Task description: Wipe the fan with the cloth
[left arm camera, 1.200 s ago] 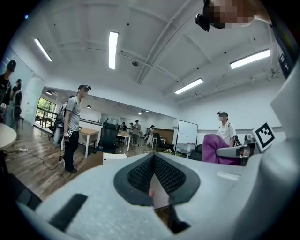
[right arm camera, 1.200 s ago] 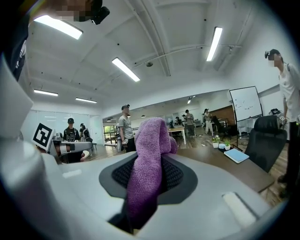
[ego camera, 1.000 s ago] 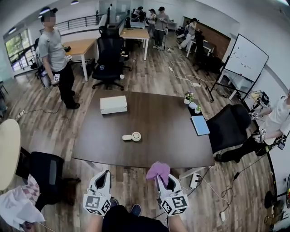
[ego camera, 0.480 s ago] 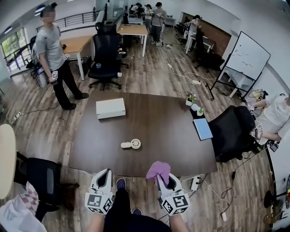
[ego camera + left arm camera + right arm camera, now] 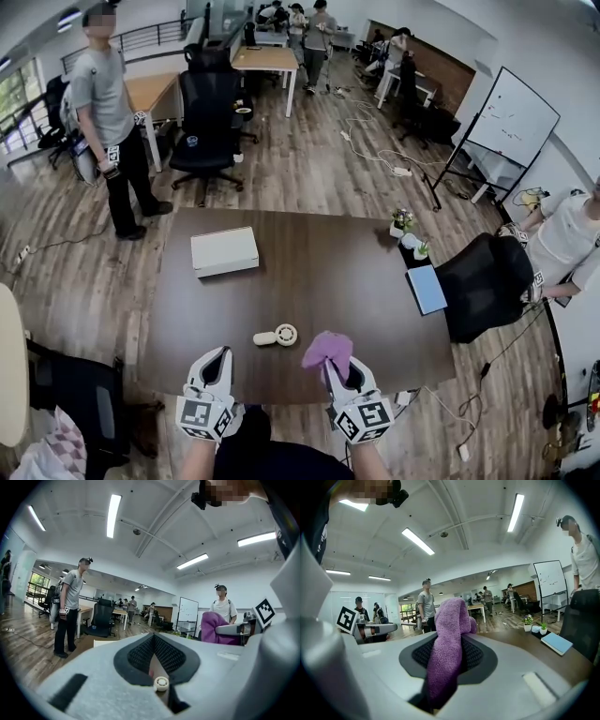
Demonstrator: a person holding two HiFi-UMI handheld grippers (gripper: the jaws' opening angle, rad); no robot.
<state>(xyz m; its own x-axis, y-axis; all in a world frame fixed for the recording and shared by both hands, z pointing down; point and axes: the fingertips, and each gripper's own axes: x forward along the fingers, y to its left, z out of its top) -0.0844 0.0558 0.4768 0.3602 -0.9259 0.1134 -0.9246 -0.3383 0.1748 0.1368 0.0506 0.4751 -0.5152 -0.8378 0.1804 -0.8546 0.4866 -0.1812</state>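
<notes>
Over the table's [image 5: 309, 272] near edge, both grippers hover short of the fan [image 5: 285, 335], a small white disc lying on the wood just beyond them, between the two. The right gripper [image 5: 341, 373] pinches the purple cloth [image 5: 327, 350], which stands bunched above its jaws, likely so a loose fold meets the fan first. The left gripper [image 5: 217, 360] is pressed together on nothing, probably free to steady the fan. Only the head view shows the gap to the fan. The right gripper view shows the cloth running down between the pads, which the head view hides.
</notes>
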